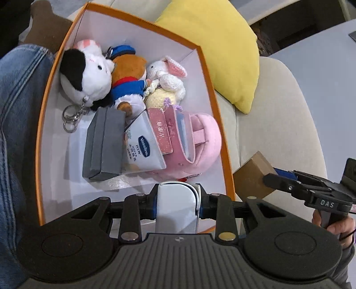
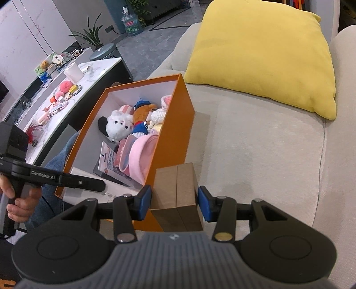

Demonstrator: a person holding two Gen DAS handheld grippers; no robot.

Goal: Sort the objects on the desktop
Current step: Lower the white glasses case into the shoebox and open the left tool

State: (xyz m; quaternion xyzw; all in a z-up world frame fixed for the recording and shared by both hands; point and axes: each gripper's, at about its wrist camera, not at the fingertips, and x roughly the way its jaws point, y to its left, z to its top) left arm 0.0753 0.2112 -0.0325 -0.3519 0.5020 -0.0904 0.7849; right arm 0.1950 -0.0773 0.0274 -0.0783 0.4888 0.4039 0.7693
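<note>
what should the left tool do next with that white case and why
Probably lower it a little and let go. The left tool grips the white case already over the near end of the orange box, above a bare patch of floor in front of the grey box and Vaseline tube.

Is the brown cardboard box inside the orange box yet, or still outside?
Outside. The brown cardboard box sits between the right gripper's jaws, beside the orange box's outer wall, over the sofa.

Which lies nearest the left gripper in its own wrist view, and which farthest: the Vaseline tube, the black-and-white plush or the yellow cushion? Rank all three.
From the left gripper:
1. Vaseline tube, just ahead, inside the box.
2. Black-and-white plush, at the box's far left.
3. Yellow cushion, beyond the box, on the sofa.
</note>
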